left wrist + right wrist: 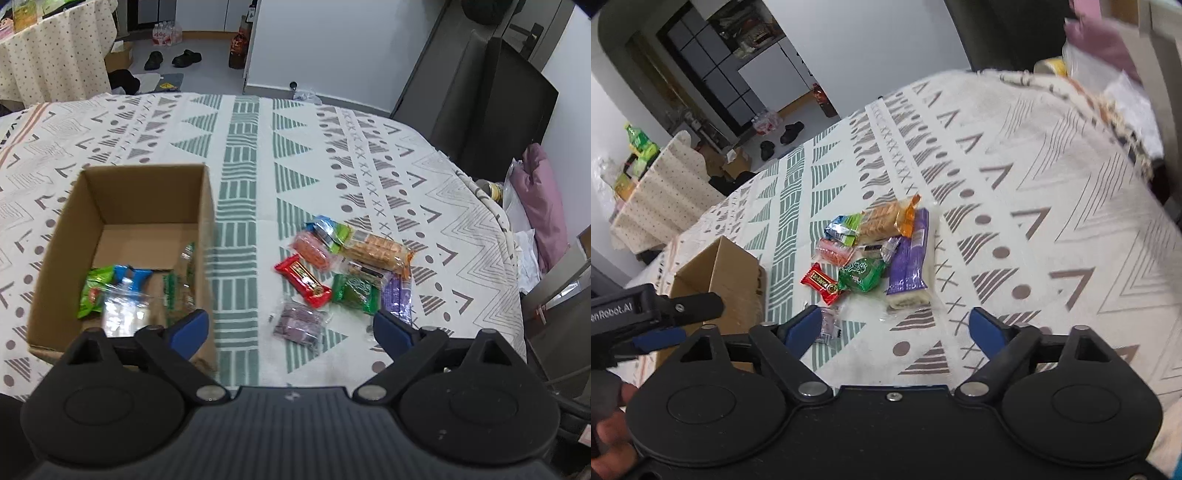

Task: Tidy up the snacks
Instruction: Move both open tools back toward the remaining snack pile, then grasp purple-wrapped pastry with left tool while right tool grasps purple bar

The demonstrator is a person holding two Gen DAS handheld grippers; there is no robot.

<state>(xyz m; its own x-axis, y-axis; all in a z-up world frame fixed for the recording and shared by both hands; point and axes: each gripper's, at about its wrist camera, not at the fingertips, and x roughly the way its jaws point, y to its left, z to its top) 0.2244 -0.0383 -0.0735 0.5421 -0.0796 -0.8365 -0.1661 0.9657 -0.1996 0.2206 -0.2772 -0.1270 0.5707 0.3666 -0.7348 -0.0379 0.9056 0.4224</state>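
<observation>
So the snack pile (pixel 347 273) sits out on the patterned tablecloth (pixel 461 229), nearer its right edge than the middle. I count about nine loose packs: one red bar (pixel 303 281), one green pack (pixel 355 292), one purple one (pixel 397 297), one greyish-purple pack (pixel 300 322) closest to me, one pink-orange pack (pixel 312 249), one blue-and-green pouch (pixel 330 229), one long clear pack of crackers (pixel 380 251) with orange ends, plus a couple of small clear ones I can't really make out. They're all bunched together, touching or overlapping.

One cardboard box (pixel 122 206) stands open just left of the pile, towards the cloth's near left side. Inside there's a green pack (pixel 94 291), something blue (pixel 131 277) and some clear wrappers, maybe four things, hard to say.

My left gripper (pixel 290 332) hangs spread wide with nothing in it, one finger over the box corner. My right gripper (pixel 891 328) is also wide apart and empty, hovering at the near side of the pile.
</observation>
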